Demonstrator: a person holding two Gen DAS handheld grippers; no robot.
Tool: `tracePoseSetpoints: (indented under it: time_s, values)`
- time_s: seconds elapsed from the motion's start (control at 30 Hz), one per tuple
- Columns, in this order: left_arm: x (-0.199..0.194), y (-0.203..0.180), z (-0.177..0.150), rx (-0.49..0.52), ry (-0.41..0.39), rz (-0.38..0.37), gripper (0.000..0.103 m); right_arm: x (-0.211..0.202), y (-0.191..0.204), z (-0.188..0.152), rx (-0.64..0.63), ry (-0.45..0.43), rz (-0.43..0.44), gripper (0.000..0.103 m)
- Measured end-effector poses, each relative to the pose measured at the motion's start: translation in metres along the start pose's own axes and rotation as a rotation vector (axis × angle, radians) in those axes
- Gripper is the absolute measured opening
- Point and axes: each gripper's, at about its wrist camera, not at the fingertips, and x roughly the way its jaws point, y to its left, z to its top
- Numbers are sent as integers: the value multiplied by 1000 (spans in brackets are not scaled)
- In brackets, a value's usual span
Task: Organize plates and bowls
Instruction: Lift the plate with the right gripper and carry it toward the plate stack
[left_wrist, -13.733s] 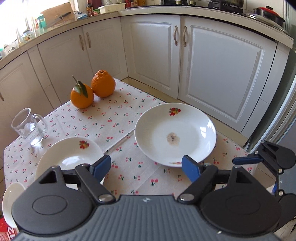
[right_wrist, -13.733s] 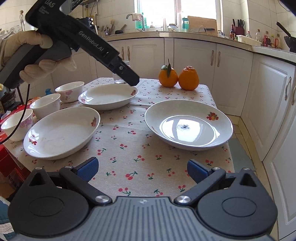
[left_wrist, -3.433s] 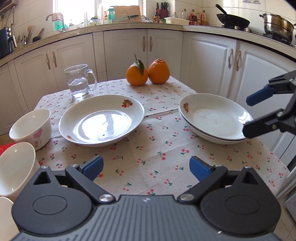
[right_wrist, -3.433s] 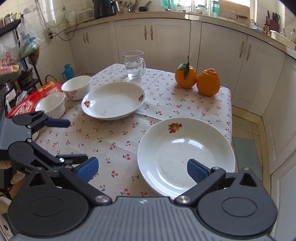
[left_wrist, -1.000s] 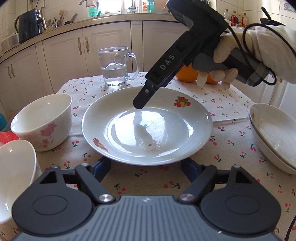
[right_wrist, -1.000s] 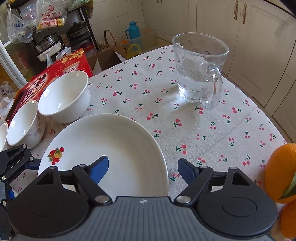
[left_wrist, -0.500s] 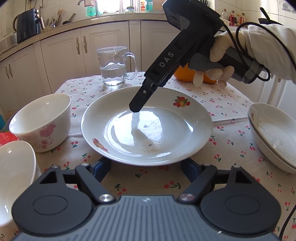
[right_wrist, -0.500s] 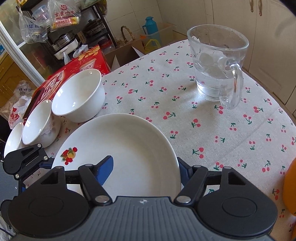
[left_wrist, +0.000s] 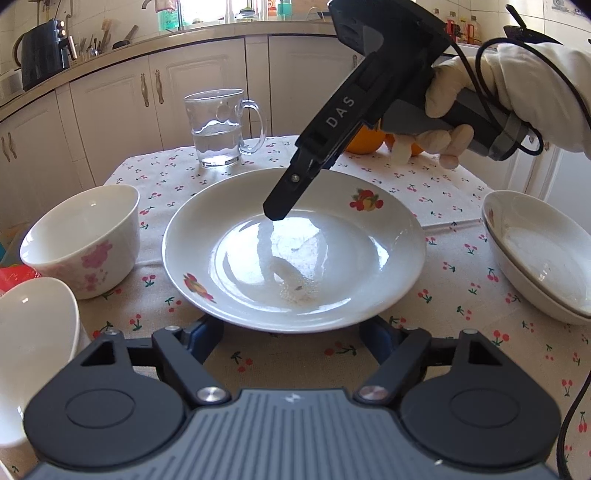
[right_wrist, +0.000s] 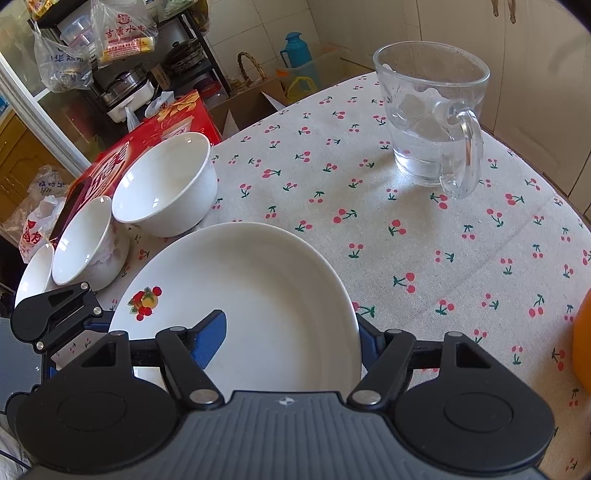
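A white plate (left_wrist: 295, 254) with fruit prints lies mid-table. My left gripper (left_wrist: 293, 334) sits at its near rim, jaws closing, fingertips hidden under the edge, so no grip shows. My right gripper (right_wrist: 291, 341) straddles the far rim (right_wrist: 347, 295), one pad over the plate's inside, the other outside. A gloved hand (left_wrist: 461, 96) holds it, and one of its fingers (left_wrist: 295, 181) slants down over the plate. Two stacked plates (left_wrist: 535, 254) rest at the right. Three white bowls (right_wrist: 166, 184) stand in a row at the left.
A glass mug (right_wrist: 432, 122) of water stands beyond the plate. Oranges (left_wrist: 364, 142) lie behind the right gripper. A red box (right_wrist: 122, 162) sits under the bowls at the table's left edge. White cabinets (left_wrist: 118, 107) ring the table.
The right gripper has tipped down closer over the plate and its jaws have narrowed around the far rim. The left gripper has stayed at the near rim, its jaws slightly narrower.
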Motion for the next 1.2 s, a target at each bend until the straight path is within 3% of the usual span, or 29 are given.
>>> tracePoseSetpoints:
  time_s: [0.6,1.2]
  values:
    - [-45,-11,-10,55,28,-47,80,-22,39,-33,29,-27,-12,77]
    - [-89,-35,-8,111,24,-129,80,-74,82,-78,60,-105,-61,77]
